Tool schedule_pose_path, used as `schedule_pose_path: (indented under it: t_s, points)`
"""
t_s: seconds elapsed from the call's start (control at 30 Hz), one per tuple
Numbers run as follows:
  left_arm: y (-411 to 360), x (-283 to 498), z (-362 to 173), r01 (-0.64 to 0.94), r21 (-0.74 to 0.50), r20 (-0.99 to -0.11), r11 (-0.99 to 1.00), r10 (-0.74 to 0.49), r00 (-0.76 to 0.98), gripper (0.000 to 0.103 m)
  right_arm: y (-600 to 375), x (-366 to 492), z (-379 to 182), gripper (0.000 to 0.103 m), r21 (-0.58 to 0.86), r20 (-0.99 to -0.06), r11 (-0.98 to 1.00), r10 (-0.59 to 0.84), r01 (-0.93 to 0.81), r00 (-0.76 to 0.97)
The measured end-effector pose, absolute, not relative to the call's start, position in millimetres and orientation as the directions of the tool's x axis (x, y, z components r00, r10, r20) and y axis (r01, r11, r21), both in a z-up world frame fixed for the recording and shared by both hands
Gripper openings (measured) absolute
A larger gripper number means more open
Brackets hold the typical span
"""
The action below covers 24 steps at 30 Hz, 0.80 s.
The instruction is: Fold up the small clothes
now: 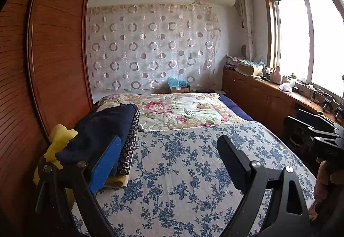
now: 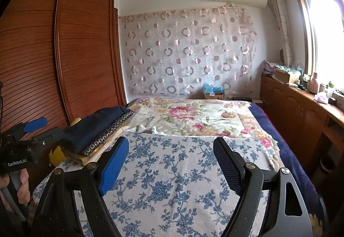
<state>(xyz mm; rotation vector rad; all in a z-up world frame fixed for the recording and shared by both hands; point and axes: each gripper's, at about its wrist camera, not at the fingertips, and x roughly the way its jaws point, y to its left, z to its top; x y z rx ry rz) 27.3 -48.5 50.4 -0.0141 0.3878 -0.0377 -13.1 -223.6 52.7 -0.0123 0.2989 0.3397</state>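
A stack of folded clothes (image 1: 105, 127) lies on the bed's left side: navy on top, a dark circle-patterned piece (image 1: 131, 140) under it, tan at the bottom. A yellow item (image 1: 60, 140) lies behind the stack. My left gripper (image 1: 169, 139) hangs open over the blue-flowered cloth (image 1: 182, 172), its blue pad close beside the stack, with nothing between the fingers. My right gripper (image 2: 171, 141) is open too, empty, above the same cloth (image 2: 172, 176). In the right wrist view the stack (image 2: 96, 127) sits left of it, with the left gripper (image 2: 43, 129) and a hand further left.
A pink-flowered quilt (image 1: 172, 110) covers the far half of the bed. Slatted wooden wardrobe doors (image 1: 53, 54) stand close on the left. A wooden counter (image 1: 258, 90) with clutter runs under the window on the right. A cardboard box (image 1: 179, 86) sits at the bed's head.
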Motion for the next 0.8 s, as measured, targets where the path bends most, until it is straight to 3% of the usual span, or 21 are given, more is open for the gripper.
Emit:
schedule_pose_path:
  t_s: [0.8]
  points:
    - [-47.4, 27.6, 52.5, 0.022, -0.02, -0.375, 1.0, -0.028, 0.927, 0.091, -231.1, -10.6, 56.1, 0.082, 0.039, -0.292, 0.942, 0.329, -0.332, 0.898]
